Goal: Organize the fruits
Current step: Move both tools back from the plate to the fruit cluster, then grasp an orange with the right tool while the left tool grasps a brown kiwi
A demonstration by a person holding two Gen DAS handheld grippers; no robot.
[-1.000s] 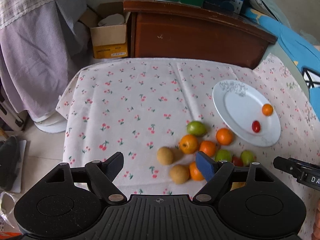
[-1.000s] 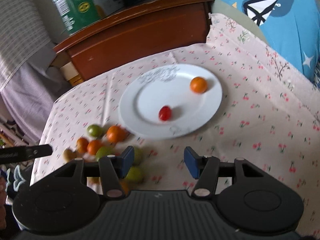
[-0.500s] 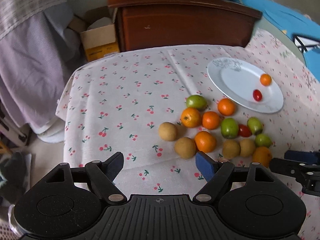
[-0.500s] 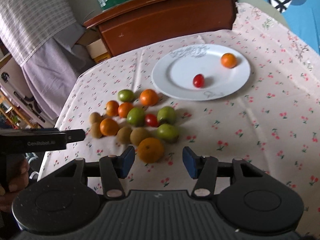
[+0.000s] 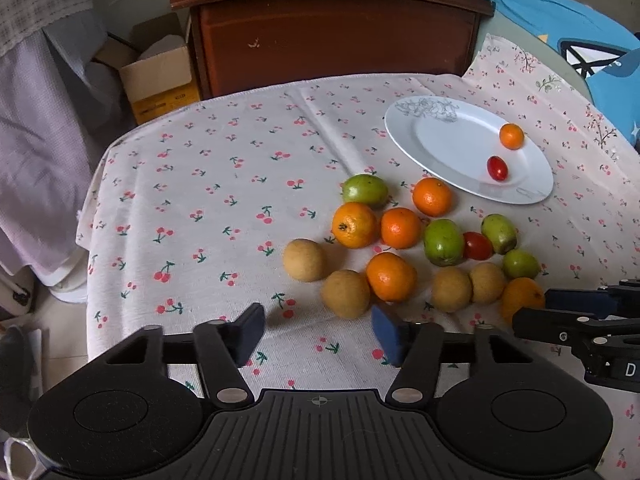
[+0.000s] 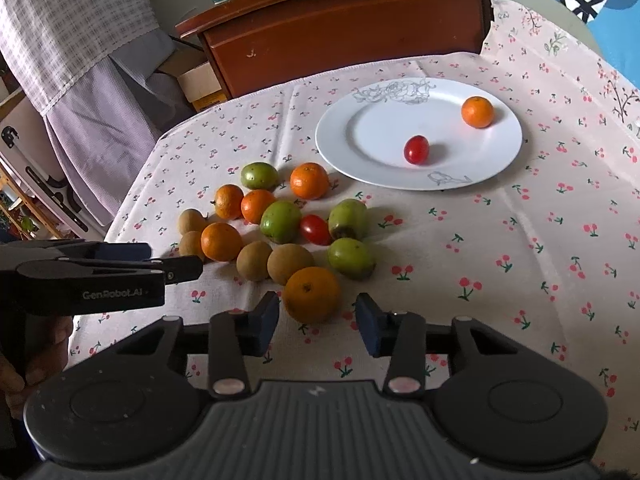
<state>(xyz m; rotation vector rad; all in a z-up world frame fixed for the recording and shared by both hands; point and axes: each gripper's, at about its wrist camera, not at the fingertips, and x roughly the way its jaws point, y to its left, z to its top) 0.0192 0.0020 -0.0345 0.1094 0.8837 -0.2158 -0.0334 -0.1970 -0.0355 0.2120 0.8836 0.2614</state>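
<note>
Closing around the nearest orange, low centre of the right wrist view: right gripper bracketing it, jaws narrowing, pads not yet pressing, the fruit sitting between them on the cherry-print cloth of the counter. Likely handling light and firm, the peel giving a little, the round shape rolling readily; best pinching across the widest part, gently, to avoid squirting it out or bruising it.

Left gripper hovering at the lower centre of its own view, jaws also narrowing with nothing between them, a brown round fruit lying just beyond the right pad.

Plate, upper right of the right wrist view, holding only a small orange and a cherry tomato, apart from each other. Remaining oranges, green fruits and brown ones clustering loose on the cloth, left of centre, none in any container.
</note>
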